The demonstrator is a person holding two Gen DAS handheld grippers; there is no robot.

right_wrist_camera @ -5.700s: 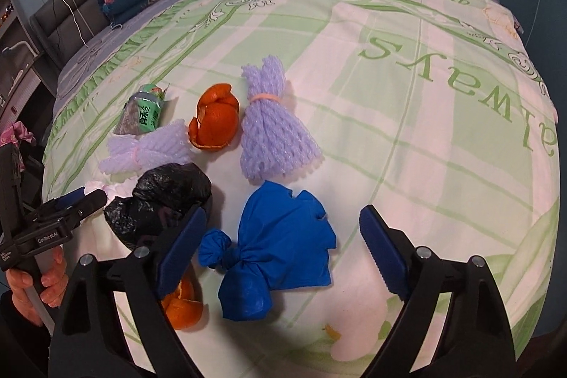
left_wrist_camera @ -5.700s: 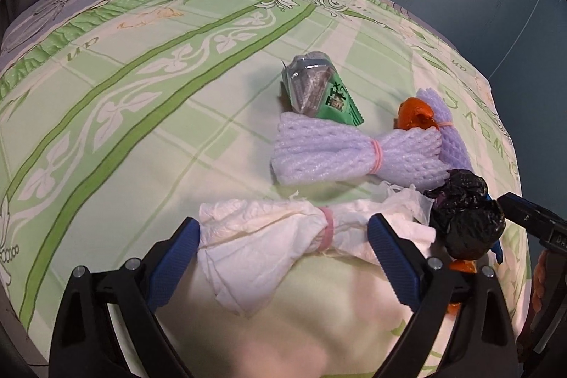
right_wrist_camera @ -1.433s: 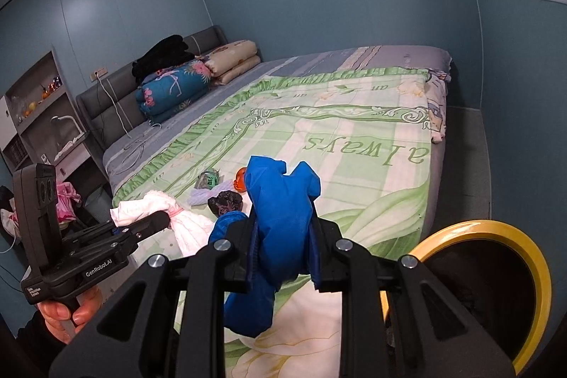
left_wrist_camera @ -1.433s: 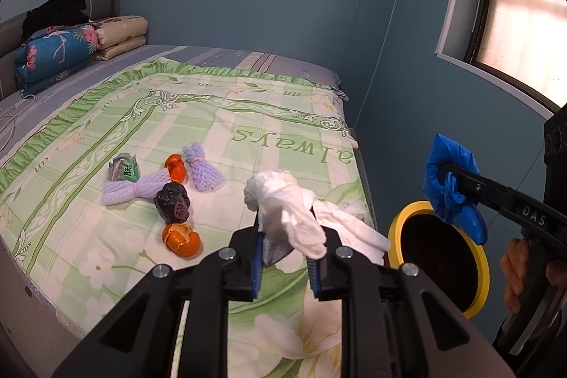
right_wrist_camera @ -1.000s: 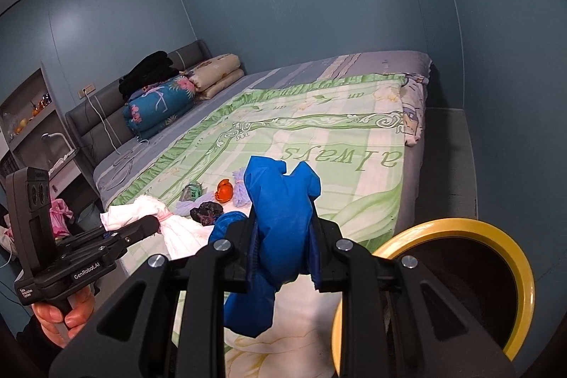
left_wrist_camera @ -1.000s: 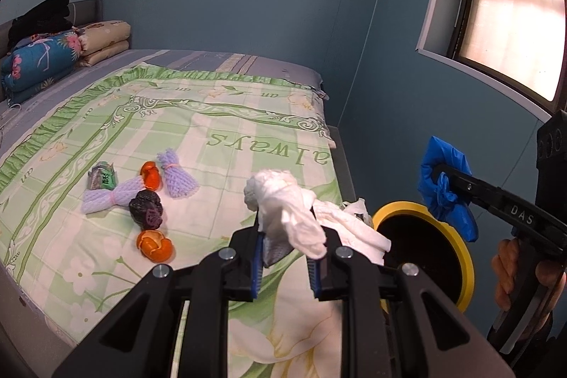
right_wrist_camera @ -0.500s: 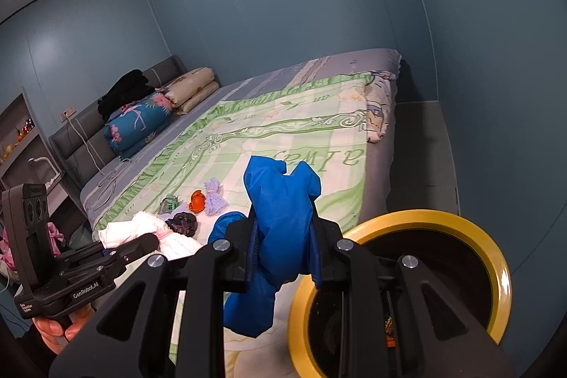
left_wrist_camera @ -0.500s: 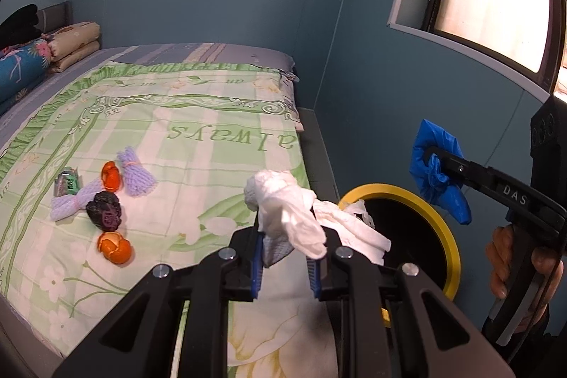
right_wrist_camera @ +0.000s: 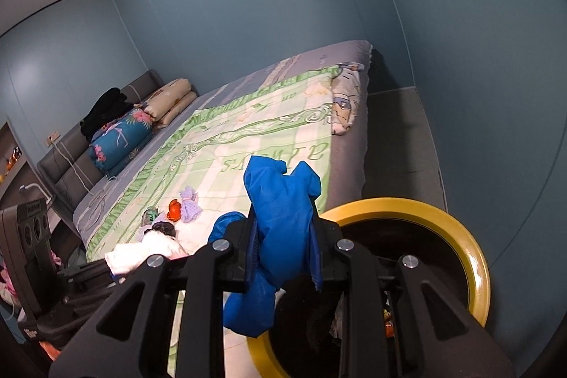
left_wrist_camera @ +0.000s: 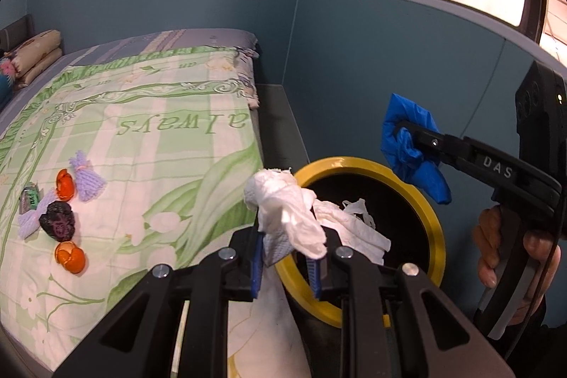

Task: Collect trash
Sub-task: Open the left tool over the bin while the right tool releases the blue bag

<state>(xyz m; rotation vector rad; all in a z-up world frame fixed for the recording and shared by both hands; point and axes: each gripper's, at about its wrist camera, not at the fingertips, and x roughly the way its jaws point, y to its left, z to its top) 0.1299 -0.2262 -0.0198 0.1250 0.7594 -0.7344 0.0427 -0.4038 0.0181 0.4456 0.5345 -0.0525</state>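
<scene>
Left gripper, jaws pinching the white tissue wad, at the 9 o'clock rim of the yellow-rimmed bin; right gripper, jaws clamped on the blue bag, over its 10 o'clock edge. Risk: release now may drape the tissue's trailing tail on the rim or drop it onto the bed; the two grippers, converging, could collide.

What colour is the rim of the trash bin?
The bin's rim is yellow, seen best from the right wrist view.
</scene>
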